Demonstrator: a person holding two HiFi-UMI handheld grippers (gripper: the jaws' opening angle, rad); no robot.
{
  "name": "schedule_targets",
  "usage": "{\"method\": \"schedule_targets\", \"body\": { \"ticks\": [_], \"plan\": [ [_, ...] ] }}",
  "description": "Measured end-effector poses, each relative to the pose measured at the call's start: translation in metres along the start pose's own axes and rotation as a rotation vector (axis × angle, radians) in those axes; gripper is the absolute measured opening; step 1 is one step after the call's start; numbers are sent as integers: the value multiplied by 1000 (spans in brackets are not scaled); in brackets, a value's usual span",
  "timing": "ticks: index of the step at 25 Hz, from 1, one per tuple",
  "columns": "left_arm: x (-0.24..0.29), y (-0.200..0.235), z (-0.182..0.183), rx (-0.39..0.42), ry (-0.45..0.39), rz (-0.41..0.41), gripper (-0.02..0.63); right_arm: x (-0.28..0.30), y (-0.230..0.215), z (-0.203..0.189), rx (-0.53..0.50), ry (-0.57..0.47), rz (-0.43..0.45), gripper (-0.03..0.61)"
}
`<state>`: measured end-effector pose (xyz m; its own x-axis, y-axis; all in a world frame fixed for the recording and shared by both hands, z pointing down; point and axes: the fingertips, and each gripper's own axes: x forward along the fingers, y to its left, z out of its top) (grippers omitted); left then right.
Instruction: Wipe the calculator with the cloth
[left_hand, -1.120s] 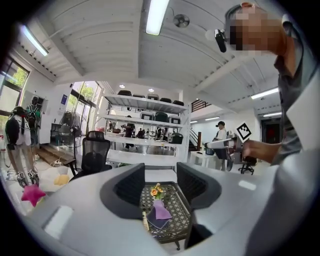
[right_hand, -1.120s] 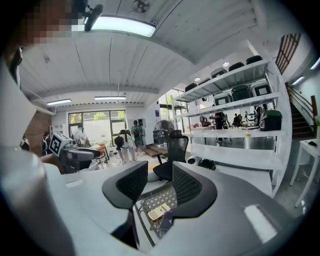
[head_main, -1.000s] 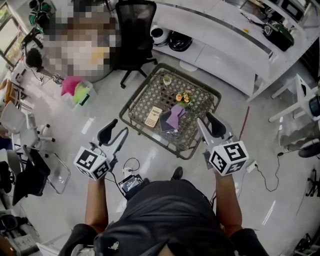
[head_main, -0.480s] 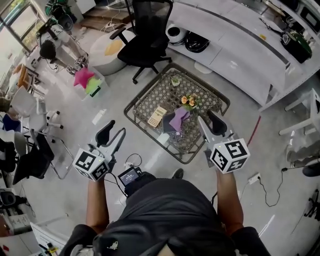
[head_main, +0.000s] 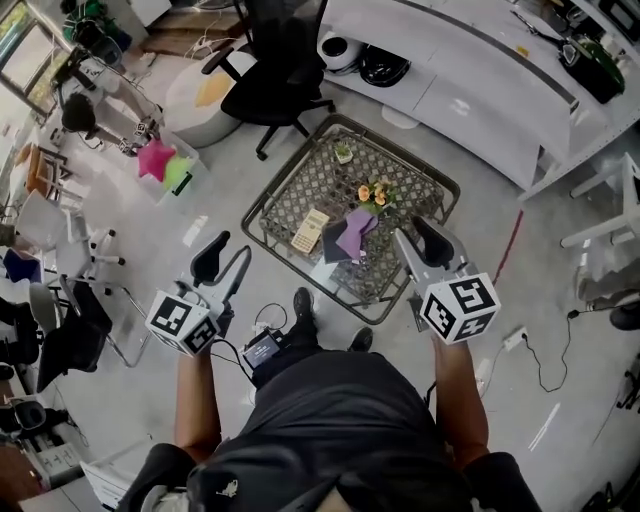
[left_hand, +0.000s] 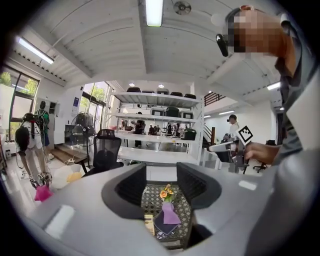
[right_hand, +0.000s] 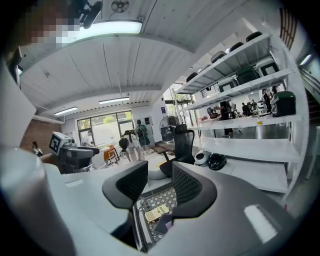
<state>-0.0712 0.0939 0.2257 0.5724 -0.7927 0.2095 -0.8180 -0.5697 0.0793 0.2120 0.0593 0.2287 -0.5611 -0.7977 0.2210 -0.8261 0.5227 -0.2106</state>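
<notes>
Since the earlier frames the person has stepped toward the low lattice-top table (head_main: 395, 280), with a dark shoe (head_main: 303, 303) now planted ahead of the body. Both tools have been carried forward with that step and sit closer to the table's near edge. The approach is under way but the wiping has not begun. The table is the largest thing in reach and holds everything the task needs. A dark square mat (head_main: 330, 250) lies near its middle with the purple cloth (head_main: 352, 233) crumpled on top of it. The cream calculator (head_main: 310, 230) lies flat just beside the mat on the left, bare and not under the cloth. A small bunch of orange flowers (head_main: 370, 193) stands just beyond the cloth. The left gripper (head_main: 228, 263) hangs short of the table's left corner. Its jaws are spread and there is nothing between them, only the distant tabletop seen through the gap. The right gripper (head_main: 418, 244) is at the table's right near corner, just beside the rim. It is likewise released and empty, its jaws apart with the calculator showing far off between them. Judging from this, the next step is to reach in for the cloth, which sits nearer the right tool, taking care not to knock the flowers. The left tool could then steady the calculator.
</notes>
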Motion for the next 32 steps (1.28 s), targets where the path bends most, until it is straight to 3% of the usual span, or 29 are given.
{"method": "schedule_targets", "body": {
  "ticks": [11,21,32],
  "plan": [
    [78,65,40,31,-53,-193,218,42,0,21,4,-14,-160,148],
    [117,113,28,5,-38,-329,218,80,9,13,16,25,-277,149],
    [134,160,17,-6,-41,-407,218,110,22,20,-31,78,-349,149]
  ]
}}
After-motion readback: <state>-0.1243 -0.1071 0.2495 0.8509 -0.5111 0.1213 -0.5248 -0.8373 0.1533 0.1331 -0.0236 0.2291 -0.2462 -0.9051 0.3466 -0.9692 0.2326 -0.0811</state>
